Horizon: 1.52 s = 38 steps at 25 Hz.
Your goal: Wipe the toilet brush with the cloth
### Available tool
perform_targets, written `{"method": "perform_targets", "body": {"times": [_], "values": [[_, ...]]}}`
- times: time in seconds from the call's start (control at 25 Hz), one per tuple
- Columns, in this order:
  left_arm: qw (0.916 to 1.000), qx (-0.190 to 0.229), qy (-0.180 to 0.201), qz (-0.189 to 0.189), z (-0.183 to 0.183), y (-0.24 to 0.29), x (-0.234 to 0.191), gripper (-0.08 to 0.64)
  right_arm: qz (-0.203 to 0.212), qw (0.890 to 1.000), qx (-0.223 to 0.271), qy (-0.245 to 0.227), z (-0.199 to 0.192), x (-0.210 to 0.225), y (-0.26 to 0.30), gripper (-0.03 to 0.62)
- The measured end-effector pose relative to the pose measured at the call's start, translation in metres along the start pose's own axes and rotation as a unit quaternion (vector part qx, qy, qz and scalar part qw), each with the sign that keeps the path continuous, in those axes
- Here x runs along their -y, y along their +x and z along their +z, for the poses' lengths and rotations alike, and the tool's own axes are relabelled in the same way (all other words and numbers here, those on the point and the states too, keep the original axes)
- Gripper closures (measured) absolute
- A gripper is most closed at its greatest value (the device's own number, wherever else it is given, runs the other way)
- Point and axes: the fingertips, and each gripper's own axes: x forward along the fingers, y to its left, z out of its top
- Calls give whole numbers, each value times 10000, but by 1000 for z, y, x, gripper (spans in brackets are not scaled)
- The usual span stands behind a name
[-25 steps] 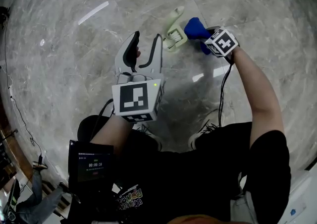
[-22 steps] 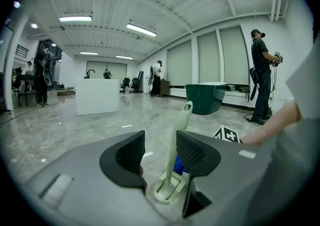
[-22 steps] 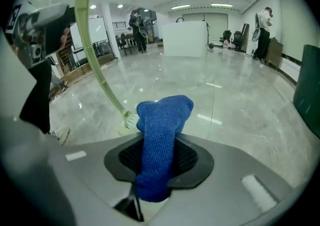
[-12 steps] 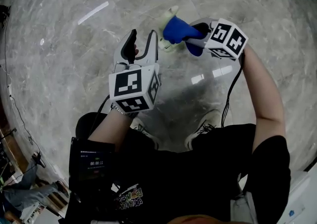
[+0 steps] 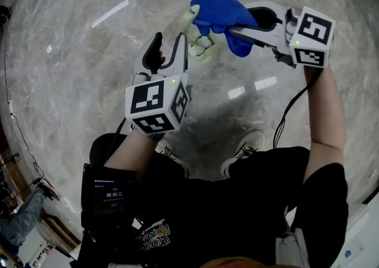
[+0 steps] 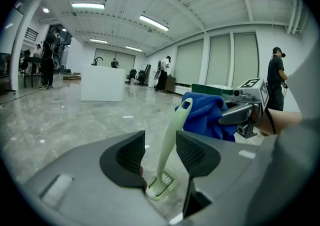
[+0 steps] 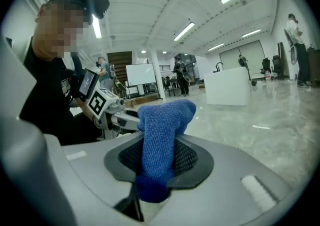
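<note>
- Right gripper (image 5: 237,26), raised in the person's right hand, has its jaws clamped on a bunched blue cloth (image 5: 216,7), which bulges out past the pads (image 7: 186,159).
- Left gripper (image 5: 170,42) holds its jaws apart, with nothing pressed between them.
- Seen through that gap, the pale green toilet brush (image 6: 169,142) stands head down on the grey marble floor (image 5: 89,89), handle tilted upward.
- The cloth hangs at the handle's top end; whether they touch cannot be told.
</note>
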Motion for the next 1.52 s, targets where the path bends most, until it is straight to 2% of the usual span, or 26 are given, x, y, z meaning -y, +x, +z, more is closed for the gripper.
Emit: {"method": "perform_targets", "body": {"times": [0.08, 0.16, 0.28, 0.36, 0.44, 0.56, 0.64, 0.72, 0.8, 1.0, 1.24, 1.4, 1.52], "values": [[10000, -14, -31, -27, -1, 1, 1, 364, -100, 9999, -8, -10, 1, 4, -4, 471], [10000, -19, -27, -48, -1, 1, 2, 364, -253, 9994, -219, 73, -13, 14, -5, 471], [10000, -3, -41, -46, 0, 0, 2, 364, -414, 9925, -1080, 395, -73, 33, -3, 471], [10000, 12, -60, -40, 1, -1, 1, 364, -348, 9775, -1982, 633, -132, 36, -4, 471], [10000, 27, -58, -37, 1, -2, 1, 364, -116, 9583, -2692, 950, -190, 27, 0, 472], [10000, 49, -69, -39, 2, -3, 0, 364, 403, 9347, -3229, 1434, -252, -5, 19, 472], [9999, 65, -70, -45, 3, -3, 1, 364, 639, 9265, -3353, 1584, -276, -28, 44, 472], [9999, 71, -56, -49, 3, -3, 1, 364, 684, 9262, -3290, 1708, -287, -45, 74, 471], [10000, 61, -47, -36, 1, -2, 0, 364, 576, 9310, -3090, 1854, -290, -57, 105, 471], [9999, 63, -97, 28, 1, -3, -3, 364, -184, 9426, -2417, 2297, -278, -48, 148, 471], [9998, 198, -62, 77, 9, -8, -8, 364, 378, 9555, -1951, 2180, -236, -60, 148, 471], [9976, 594, 282, 195, 28, -15, -11, 364, 655, 9693, -1136, 2079, -176, -61, 136, 471], [9962, 770, 323, 237, 37, -18, -13, 364, 960, 9766, -469, 1868, -123, -63, 116, 471]]}}
